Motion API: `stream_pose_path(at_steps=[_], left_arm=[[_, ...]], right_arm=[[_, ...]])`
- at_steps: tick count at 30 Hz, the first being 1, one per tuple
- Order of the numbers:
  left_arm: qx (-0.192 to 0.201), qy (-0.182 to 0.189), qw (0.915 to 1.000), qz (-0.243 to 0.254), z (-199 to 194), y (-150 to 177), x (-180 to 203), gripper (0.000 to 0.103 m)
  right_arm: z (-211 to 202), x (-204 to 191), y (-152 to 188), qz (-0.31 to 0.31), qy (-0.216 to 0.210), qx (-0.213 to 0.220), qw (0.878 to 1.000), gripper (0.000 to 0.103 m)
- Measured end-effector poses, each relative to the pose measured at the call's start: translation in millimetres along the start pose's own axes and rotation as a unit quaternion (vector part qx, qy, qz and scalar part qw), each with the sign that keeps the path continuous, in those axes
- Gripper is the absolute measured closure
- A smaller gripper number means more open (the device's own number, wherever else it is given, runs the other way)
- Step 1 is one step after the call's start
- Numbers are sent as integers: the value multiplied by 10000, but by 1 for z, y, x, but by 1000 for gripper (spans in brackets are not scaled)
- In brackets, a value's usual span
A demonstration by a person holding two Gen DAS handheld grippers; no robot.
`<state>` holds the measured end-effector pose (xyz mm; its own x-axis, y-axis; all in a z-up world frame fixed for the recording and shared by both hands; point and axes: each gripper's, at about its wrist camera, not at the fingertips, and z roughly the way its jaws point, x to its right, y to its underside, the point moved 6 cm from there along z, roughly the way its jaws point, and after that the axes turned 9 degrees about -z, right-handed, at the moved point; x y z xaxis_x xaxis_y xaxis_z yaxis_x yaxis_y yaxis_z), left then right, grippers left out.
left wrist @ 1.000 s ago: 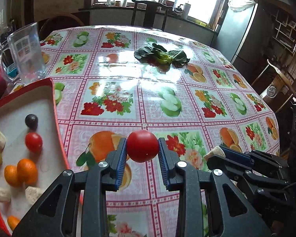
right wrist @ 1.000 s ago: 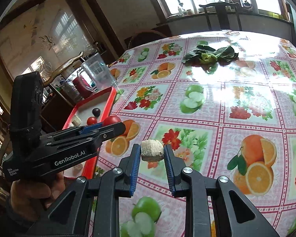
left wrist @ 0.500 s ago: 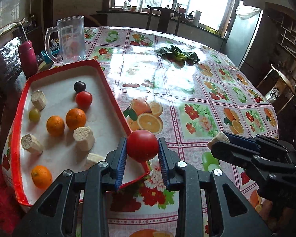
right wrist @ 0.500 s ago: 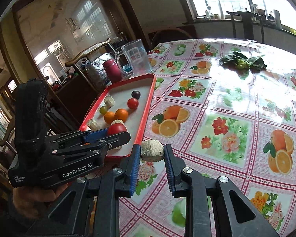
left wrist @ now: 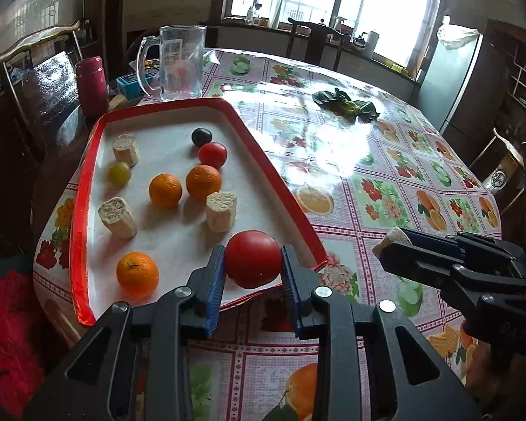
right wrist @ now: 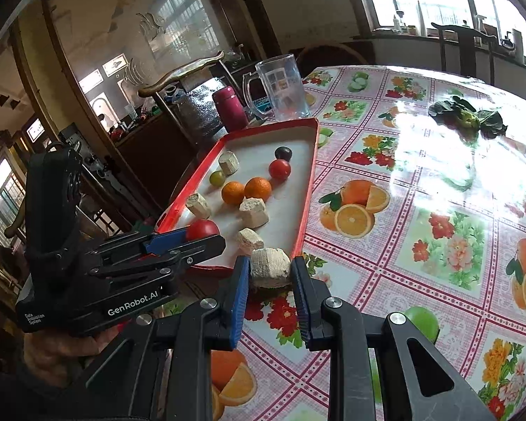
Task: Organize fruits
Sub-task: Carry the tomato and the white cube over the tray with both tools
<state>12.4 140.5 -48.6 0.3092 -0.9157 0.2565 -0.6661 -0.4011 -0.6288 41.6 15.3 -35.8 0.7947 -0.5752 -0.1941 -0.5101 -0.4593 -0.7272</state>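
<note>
Since a second ago I have swung both grippers from mid-table to the red tray (left wrist: 87,189): my left gripper (left wrist: 252,270) clamps the red tomato (left wrist: 253,259) over its near corner, frame centre. Only the right view shows my right gripper (right wrist: 269,273) pinching the pale chunk (right wrist: 270,267) beside the rim.

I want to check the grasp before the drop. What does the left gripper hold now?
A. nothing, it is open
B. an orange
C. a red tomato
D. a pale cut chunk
C: the left gripper is shut on the red tomato, pinched between its blue pads over the near end of the red tray; the pale chunk is in the right gripper.
</note>
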Motion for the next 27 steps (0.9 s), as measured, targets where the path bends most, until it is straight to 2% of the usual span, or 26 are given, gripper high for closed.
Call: stream_pose_path(at_steps=[17,21,27], left_arm=[[-80,14,9983,-575,-6,11,-57,75],[-25,52,9972,-742,-9,5,-69,75],[-17,100,9972,-743,1,-11,-73,75]], right_arm=[[36,-12,-4,-99,-62,-271,9996,78],[49,-10,-10,-105,-48,-316,9994,78],[70,-9,-26,-144,-22,-338,9993,78]])
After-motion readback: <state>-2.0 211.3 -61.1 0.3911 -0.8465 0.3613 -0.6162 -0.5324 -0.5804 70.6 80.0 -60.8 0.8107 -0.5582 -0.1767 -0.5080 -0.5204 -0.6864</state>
